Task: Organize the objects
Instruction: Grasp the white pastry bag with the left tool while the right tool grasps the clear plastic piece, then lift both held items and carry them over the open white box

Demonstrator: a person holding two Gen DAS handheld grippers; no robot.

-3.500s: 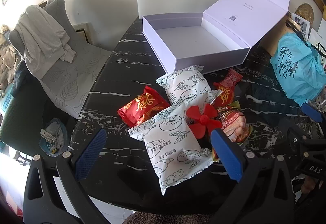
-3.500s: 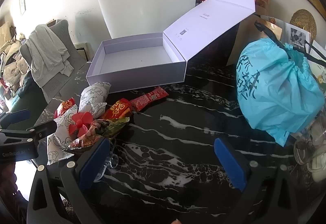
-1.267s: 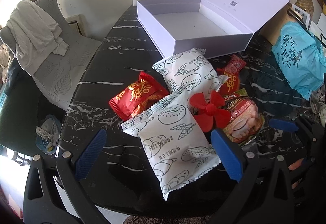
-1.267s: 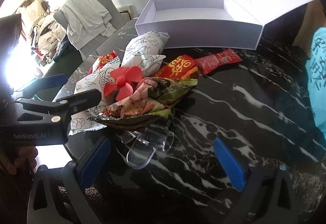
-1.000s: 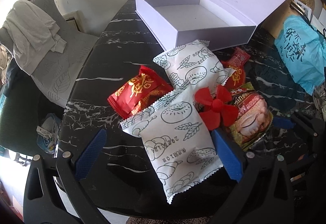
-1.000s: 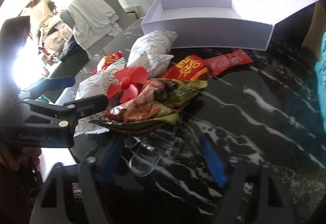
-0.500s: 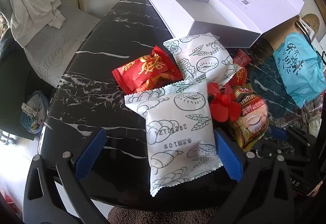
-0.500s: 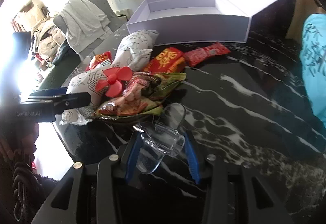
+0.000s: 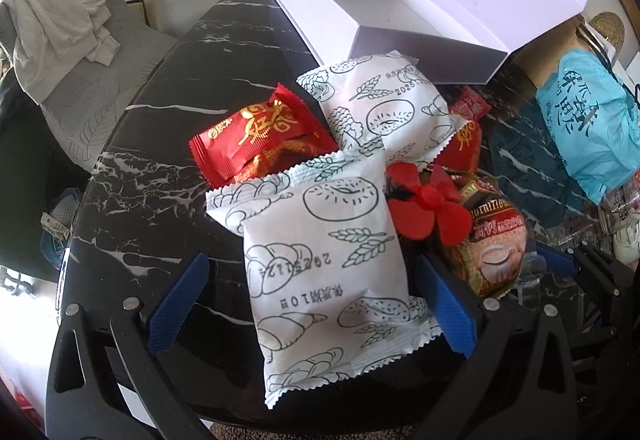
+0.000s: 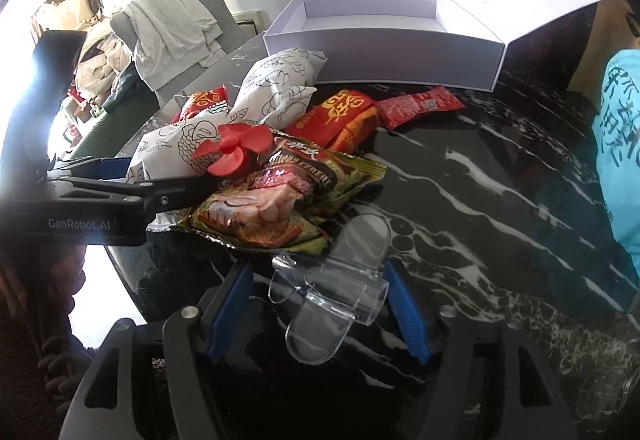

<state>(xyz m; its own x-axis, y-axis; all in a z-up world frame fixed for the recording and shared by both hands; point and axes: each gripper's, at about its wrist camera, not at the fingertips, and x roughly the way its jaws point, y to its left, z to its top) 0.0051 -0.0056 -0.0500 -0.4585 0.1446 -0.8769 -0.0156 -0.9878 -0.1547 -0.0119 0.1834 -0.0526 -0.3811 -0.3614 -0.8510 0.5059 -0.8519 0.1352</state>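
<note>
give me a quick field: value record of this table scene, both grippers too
surface: black marble table
container: open white cardboard box, nothing visible inside
near pile: white printed snack packet, red plastic fan blade, red foil snack packet
left gripper: open, straddling the white packet
right gripper: jaws opening, clear plastic holder between them
aside: blue plastic bag

A black marble surface (image 9: 152,144) with white veins carries everything. At its far edge stands an open white cardboard box (image 9: 384,20), lid folded back. Near it lies a heap of snack packets: two white pouches printed with bread drawings (image 9: 324,264), red foil packets with gold lettering (image 9: 256,132), and a green-and-red cereal sachet (image 10: 280,200). A clear plastic piece (image 10: 336,288) lies nearest. A turquoise plastic bag (image 9: 588,128) sits at the right.
</note>
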